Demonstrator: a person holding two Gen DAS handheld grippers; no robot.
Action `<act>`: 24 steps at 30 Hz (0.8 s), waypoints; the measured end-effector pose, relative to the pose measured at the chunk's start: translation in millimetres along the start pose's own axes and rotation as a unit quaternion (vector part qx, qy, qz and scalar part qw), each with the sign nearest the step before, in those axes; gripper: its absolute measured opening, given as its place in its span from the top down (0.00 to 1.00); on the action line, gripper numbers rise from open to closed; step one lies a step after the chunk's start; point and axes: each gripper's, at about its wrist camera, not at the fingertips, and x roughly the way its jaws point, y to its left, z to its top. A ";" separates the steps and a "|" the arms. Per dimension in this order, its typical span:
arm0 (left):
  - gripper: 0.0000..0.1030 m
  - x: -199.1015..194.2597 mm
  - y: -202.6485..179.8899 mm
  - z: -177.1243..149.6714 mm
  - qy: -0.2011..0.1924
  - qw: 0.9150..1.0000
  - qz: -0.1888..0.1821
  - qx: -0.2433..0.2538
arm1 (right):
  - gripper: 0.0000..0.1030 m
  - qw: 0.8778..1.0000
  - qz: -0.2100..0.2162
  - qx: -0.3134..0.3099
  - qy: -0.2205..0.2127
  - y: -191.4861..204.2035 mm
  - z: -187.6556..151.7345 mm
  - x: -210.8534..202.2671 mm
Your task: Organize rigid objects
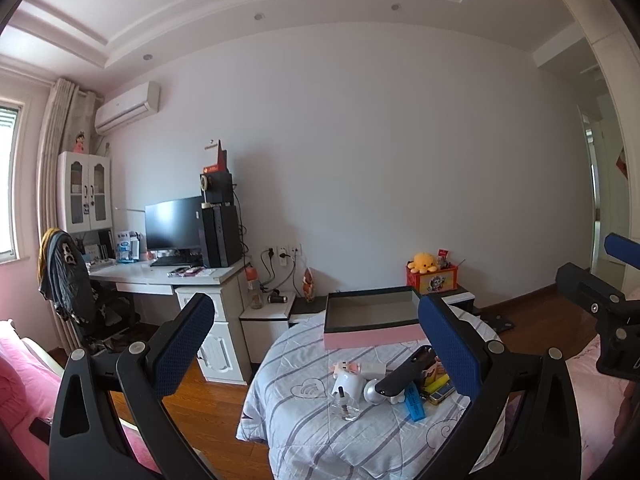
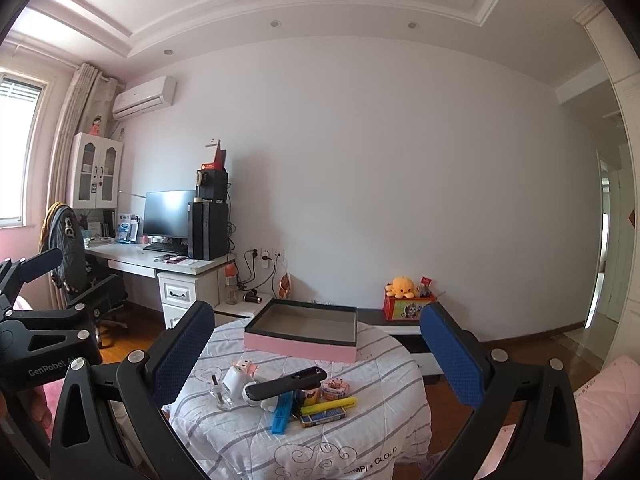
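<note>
The left black two-finger claw with blue textured pads (image 1: 316,344) is hovering wide open, empty. The right black claw with blue pads (image 2: 316,350) is gaping equally, its neighbour showing at nine o'clock.

A home bedroom: pink bedding (image 1: 16,364), computer desk (image 2: 160,262), wall air conditioner (image 2: 144,98), curtained window (image 1: 8,184).

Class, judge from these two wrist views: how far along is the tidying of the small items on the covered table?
Done: nothing visible; the pink box is empty. In hand: nothing; the left gripper and right gripper are both open, held back from the table. Left: the whole pile, including the black remote, blue tag, yellow highlighter and glass bottle, lies on the striped cloth.
</note>
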 end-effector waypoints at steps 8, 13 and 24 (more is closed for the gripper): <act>0.00 41.6 -13.8 -17.5 0.021 0.999 -0.042 0.007 | 0.00 0.999 -0.001 0.012 0.032 -18.6 -19.9 32.6; 0.00 80.7 -34.0 -45.9 0.060 0.993 -0.093 0.036 | 0.00 0.997 0.008 0.020 0.078 -32.2 -41.8 68.8; 0.00 187.4 -83.3 -106.6 0.186 0.967 -0.152 0.089 | 0.00 0.983 0.007 0.046 0.179 -60.9 -99.8 146.3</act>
